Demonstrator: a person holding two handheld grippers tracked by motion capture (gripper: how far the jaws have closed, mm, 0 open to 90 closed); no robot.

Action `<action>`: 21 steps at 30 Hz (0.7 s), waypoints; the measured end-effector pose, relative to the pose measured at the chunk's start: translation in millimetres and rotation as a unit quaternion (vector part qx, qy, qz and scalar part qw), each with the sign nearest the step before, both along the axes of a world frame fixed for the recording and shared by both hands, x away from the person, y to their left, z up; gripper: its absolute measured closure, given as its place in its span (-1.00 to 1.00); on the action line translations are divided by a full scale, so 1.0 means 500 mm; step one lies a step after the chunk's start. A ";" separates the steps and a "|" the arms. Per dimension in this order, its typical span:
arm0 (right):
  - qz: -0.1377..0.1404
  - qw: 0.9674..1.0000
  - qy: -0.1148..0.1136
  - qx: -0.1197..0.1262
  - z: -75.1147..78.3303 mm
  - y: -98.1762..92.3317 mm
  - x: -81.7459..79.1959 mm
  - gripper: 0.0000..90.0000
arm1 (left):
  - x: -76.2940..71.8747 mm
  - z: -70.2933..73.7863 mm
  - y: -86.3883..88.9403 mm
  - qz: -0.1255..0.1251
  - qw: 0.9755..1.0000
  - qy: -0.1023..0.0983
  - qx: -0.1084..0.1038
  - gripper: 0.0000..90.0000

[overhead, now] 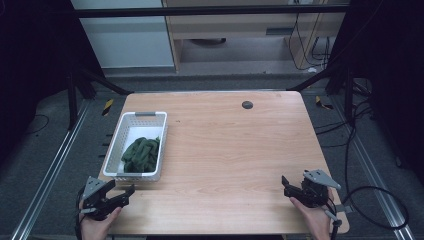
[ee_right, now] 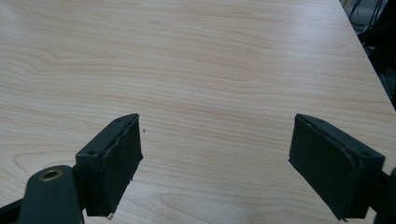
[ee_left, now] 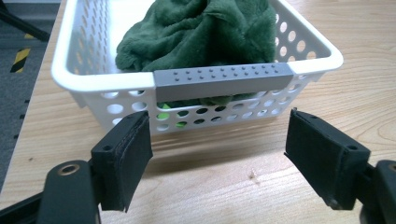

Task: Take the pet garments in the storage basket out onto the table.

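Near the table's left edge, a green cloth (overhead: 141,154) lies bunched in the white basket (overhead: 111,150). Just short of it, the left gripper (overhead: 126,192) hangs with jaws wide and empty; the right gripper (overhead: 286,186) does likewise over bare wood. Looks like the approach; next, reaching over the rim into the cloth.

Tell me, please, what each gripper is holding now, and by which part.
Nothing is held. The left gripper is open in front of the white plastic basket with the green cloth; the right gripper is open over the wooden table.

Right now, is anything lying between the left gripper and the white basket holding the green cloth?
No. In the left gripper view, bare wooden table separates the open left gripper from the basket.
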State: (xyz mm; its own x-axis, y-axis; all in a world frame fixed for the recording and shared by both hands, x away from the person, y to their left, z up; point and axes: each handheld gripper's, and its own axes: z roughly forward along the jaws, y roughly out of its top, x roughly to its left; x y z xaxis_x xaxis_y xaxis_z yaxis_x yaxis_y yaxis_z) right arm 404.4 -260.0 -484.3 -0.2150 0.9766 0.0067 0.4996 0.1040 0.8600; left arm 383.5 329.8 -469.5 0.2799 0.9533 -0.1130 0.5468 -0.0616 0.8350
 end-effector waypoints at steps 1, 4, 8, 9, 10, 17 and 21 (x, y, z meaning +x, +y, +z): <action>0.002 1.000 -0.001 0.001 0.001 0.002 0.000 -0.63 | -0.001 0.002 0.001 0.002 1.000 -0.001 -0.001 -0.51; 0.008 1.000 -0.002 0.007 0.004 0.006 -0.004 -0.63 | -0.006 0.011 0.002 0.006 1.000 -0.008 0.001 -0.51; 0.008 1.000 -0.004 0.016 0.007 0.007 -0.008 -0.64 | -0.011 0.025 0.004 0.006 1.000 -0.016 -0.002 -0.51; 0.007 1.000 -0.005 0.011 0.007 0.009 -0.010 -0.64 | -0.012 0.029 0.004 0.004 1.000 -0.019 -0.001 -0.51; 0.007 1.000 -0.005 0.010 0.008 0.011 -0.010 -0.64 | -0.014 0.031 0.004 0.005 1.000 -0.021 -0.003 -0.51; 0.004 1.000 -0.006 0.004 0.009 0.012 -0.012 -0.68 | -0.016 0.057 0.007 -0.001 1.000 -0.027 0.000 -0.51; 0.004 1.000 -0.005 0.006 0.008 0.009 -0.012 -0.68 | -0.014 0.068 0.006 -0.007 1.000 -0.025 -0.001 -0.50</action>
State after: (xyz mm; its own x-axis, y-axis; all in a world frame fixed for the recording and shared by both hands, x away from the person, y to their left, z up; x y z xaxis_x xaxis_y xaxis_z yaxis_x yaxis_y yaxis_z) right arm 398.3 -255.6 -480.1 -0.2239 0.9745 0.0153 0.4899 0.0989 0.8661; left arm 376.7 333.0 -435.5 0.2987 0.9490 -0.1007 0.5034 -0.0670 0.8615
